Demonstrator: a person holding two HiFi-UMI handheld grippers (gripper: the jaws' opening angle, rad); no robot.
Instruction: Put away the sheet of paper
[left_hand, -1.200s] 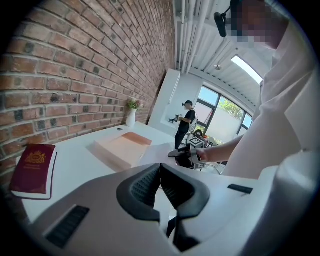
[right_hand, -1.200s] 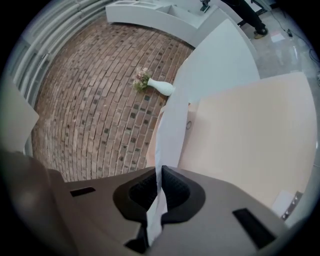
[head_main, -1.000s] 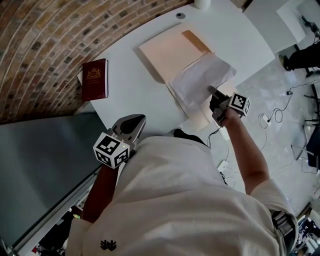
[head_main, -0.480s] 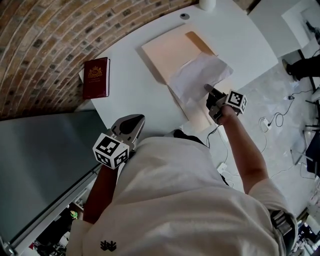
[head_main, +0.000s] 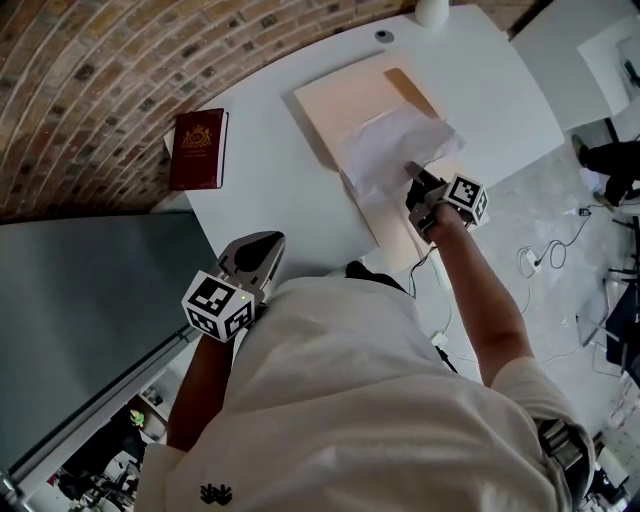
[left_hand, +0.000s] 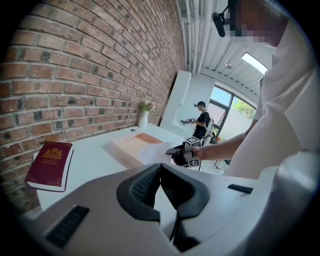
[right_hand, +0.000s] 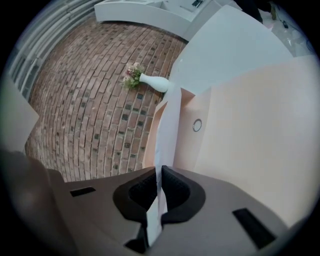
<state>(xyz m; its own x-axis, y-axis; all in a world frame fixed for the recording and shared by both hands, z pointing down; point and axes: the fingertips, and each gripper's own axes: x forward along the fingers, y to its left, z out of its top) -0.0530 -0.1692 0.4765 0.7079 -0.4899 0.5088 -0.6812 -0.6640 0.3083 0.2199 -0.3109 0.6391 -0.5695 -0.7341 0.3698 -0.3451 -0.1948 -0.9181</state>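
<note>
Two grippers: left gripper (head_main: 268, 243), lower left, jaws together on nothing; right gripper (head_main: 412, 172), centre right, clamped on crumpled white sheet of paper (head_main: 390, 145), now carried further over open peach card folder (head_main: 340, 100) than a second ago, so filing looks close; maroon booklet (head_main: 198, 148), upper left.

I see a red-brown brick wall (head_main: 90, 90) curving across the upper left of the head view, with a white table (head_main: 260, 190) set against it. A flat grey panel (head_main: 80, 310) fills the lower left. Pale marbled floor (head_main: 565, 200) with loose cables (head_main: 528, 262) shows at the right edge. In the left gripper view, daylight enters a window (left_hand: 223, 98) right of centre, a ceiling light (left_hand: 253, 62) glows above it, and pipes (left_hand: 192, 30) run along the top.
</note>
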